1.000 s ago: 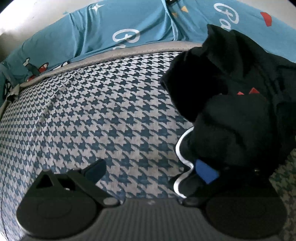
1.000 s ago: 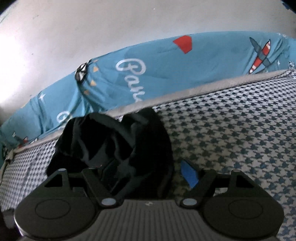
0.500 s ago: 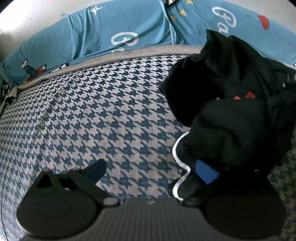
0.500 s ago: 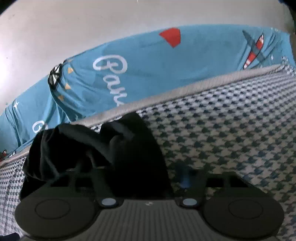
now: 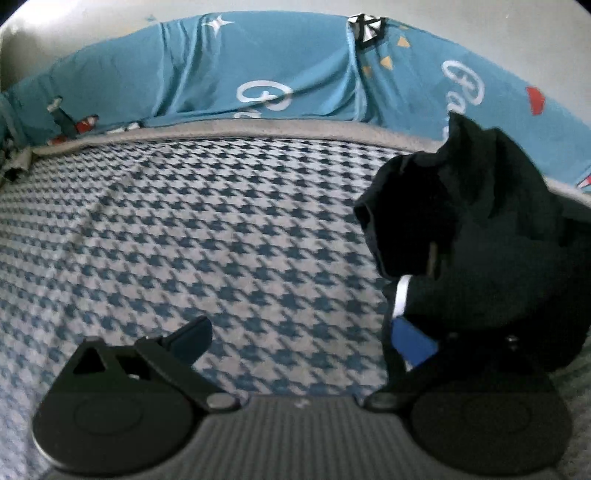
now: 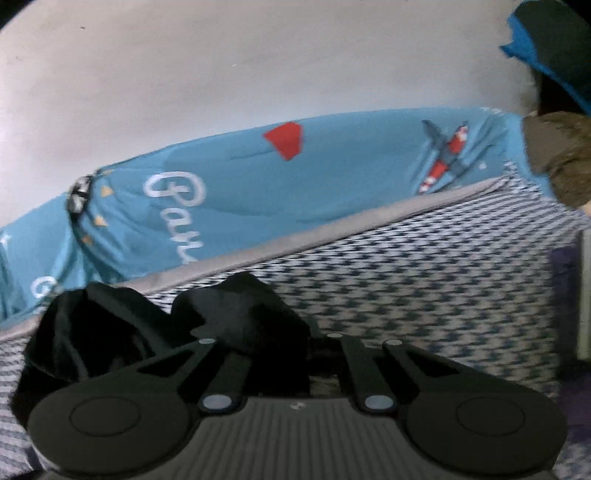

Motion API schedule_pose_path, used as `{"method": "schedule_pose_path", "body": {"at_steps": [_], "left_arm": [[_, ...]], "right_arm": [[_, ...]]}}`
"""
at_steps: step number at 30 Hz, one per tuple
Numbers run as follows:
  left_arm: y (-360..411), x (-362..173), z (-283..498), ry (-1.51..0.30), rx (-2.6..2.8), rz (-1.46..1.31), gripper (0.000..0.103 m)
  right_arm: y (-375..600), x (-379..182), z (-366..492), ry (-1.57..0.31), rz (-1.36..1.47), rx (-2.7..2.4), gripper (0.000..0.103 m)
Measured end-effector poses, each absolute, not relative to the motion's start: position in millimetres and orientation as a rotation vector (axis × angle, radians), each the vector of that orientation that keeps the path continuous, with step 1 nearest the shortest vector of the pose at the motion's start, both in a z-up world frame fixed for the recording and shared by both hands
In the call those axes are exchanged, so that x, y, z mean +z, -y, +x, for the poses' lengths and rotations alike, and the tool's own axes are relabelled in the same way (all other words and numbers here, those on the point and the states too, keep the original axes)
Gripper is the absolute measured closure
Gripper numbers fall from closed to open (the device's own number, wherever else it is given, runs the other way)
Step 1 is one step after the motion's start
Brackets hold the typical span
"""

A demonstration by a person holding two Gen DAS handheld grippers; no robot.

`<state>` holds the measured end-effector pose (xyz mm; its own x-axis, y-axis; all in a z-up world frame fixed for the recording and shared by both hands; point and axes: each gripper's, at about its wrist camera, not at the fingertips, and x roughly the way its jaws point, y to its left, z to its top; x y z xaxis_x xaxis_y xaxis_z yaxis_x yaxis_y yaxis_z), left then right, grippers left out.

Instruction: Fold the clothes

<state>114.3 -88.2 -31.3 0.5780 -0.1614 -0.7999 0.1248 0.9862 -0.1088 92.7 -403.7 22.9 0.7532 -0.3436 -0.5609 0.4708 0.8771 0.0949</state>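
Through your left wrist camera, the black garment [image 5: 480,251] sits bunched in a dark heap on the houndstooth bed cover [image 5: 207,236], which serves as the landmark here: the heap lies on the cover's right side, near its grey far edge. Your left gripper [image 5: 306,339] has its jaws spread wide apart; the left finger [image 5: 188,338] hangs over bare cover, clear of the cloth, while the right finger's blue pad [image 5: 412,341] sits against the near edge of the garment, where a thin white trim [image 5: 400,295] shows, and the cloth drapes over that finger. Nothing is pinched between the two. Beyond the cover's grey edge a teal printed sheet [image 5: 258,77] with white lettering runs along the pale wall [image 5: 110,22]. Through your right wrist camera, the same garment [image 6: 147,332] lies crumpled on the cover [image 6: 424,288] at its left side, close to the grey border. Your right gripper [image 6: 273,347] has its jaws drawn together and clamped on a fold of the black cloth, which bulges up just ahead of the fingers. The teal sheet [image 6: 240,192] rises behind the cover, and an olive-brown bundle [image 6: 557,158] sits past the cover's far right corner, too blurred to identify.
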Motion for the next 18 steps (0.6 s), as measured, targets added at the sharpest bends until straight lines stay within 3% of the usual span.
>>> {"method": "schedule_pose_path", "body": {"at_steps": [15, 18], "left_arm": [[132, 4, 75, -0.892, -0.444, 0.039, 0.0], [138, -2, 72, -0.917, -0.438, 0.069, 0.0]], "right_arm": [[463, 17, 44, -0.69, 0.262, -0.707, 0.097], [470, 21, 34, -0.693, 0.315, -0.709, 0.086]]}}
